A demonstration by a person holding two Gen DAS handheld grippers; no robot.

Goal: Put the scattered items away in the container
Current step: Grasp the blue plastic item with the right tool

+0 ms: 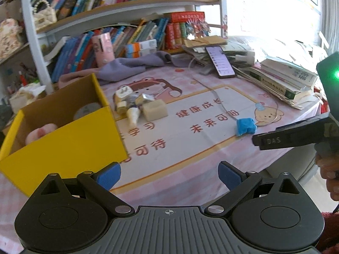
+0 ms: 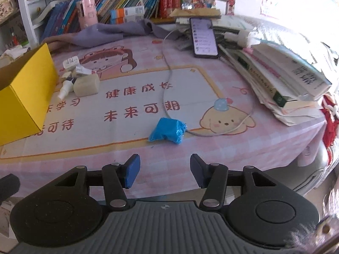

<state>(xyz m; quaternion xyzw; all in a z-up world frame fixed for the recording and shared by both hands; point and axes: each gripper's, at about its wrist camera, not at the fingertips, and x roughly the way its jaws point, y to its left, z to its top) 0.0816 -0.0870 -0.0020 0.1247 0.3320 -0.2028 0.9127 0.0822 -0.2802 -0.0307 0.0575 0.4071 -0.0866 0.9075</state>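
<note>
Right wrist view: right tongs (image 2: 164,172) partly open, empty; left tongs (image 1: 169,176) wide, empty.

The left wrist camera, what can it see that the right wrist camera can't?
Only the left wrist view looks inside the yellow box, where a pink thing and a grey thing lie, and it catches the right gripper from the side. Only the right wrist view shows the yellow puppy picture whole. Both show the blue bundle, the beige block, the phone and the open left gripper.
</note>
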